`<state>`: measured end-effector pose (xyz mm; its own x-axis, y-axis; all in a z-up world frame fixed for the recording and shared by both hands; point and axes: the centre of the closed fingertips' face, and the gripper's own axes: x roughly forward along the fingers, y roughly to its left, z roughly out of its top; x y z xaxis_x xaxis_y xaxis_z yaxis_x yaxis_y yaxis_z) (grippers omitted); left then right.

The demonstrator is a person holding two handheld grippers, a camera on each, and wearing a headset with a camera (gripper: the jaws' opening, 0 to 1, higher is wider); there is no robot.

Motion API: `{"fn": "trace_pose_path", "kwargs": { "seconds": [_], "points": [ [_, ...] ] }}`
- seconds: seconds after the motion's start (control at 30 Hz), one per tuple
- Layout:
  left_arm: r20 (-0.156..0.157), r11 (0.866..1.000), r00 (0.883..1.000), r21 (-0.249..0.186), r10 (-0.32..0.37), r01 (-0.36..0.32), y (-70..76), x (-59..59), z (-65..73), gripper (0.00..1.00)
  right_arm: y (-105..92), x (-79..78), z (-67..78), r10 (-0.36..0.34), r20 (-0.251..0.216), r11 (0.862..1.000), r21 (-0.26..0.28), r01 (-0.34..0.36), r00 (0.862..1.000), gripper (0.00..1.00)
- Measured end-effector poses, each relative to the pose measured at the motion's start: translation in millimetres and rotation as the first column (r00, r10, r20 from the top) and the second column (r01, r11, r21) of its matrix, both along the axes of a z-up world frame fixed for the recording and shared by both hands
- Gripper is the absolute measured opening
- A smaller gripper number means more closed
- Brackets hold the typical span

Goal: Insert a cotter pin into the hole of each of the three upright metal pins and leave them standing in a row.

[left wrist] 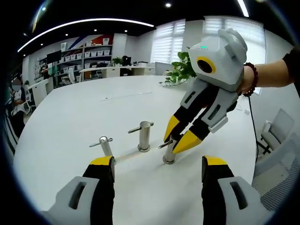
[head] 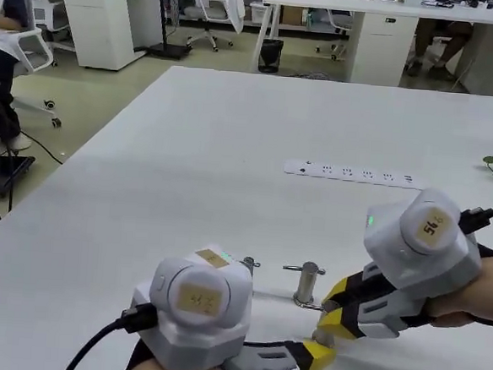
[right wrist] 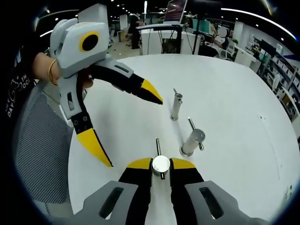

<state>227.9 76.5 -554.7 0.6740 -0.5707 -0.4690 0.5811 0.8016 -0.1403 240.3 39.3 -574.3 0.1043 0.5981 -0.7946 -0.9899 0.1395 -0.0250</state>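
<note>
Office desks (head: 384, 25) line the far side of the room, and a white tabletop (head: 232, 150) carries the work, with a power strip (head: 353, 173) lying far off to the right. Three upright metal pins stand in a short row near the person. The left pin (left wrist: 106, 146) has a cotter pin (left wrist: 99, 142) through its head, and the middle pin (left wrist: 145, 137) carries a second cotter pin (left wrist: 134, 129) the same way. The right pin (left wrist: 168, 156) also shows a third cotter pin (right wrist: 157, 147) passing through its top, sticking out on both sides.

The right tool (right wrist: 161, 165) has its jaws drawn together around the head of that right pin (whether it presses the pin itself or only steadies it, I cannot tell). The left tool (left wrist: 158, 161) hangs just beside the row with its jaws wide apart and nothing between them.

By my reading the task is close to finished: all three holes look filled and all three pins stand upright. What seems left is to seat the third cotter pin fully if needed, let go without tipping the pin, and check the row is straight.
</note>
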Motion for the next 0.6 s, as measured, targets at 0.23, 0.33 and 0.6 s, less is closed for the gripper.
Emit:
{"fn": "trace_pose_path", "kwargs": {
  "seconds": [0.23, 0.33, 0.6],
  "points": [
    [0.005, 0.999, 1.000, 0.030, 0.012, -0.012, 11.1, 0.4, 0.5, 0.82, -0.2, -0.8, 0.3, 0.000, -0.013, 1.000, 0.003, 0.000, 1.000, 0.09],
    [0.016, 0.999, 1.000, 0.042, 0.014, -0.014, 16.4, 0.2, 1.9, 0.87, -1.1, -0.1, 0.6, 0.007, 0.000, 1.000, -0.001, -0.007, 1.000, 0.08],
    [0.034, 0.999, 0.999, 0.031, 0.010, -0.011, 27.2, 0.2, 9.6, 0.98, -8.2, 2.8, 1.6, 0.015, -0.004, 1.000, -0.007, -0.015, 1.000, 0.08]
  ]
}}
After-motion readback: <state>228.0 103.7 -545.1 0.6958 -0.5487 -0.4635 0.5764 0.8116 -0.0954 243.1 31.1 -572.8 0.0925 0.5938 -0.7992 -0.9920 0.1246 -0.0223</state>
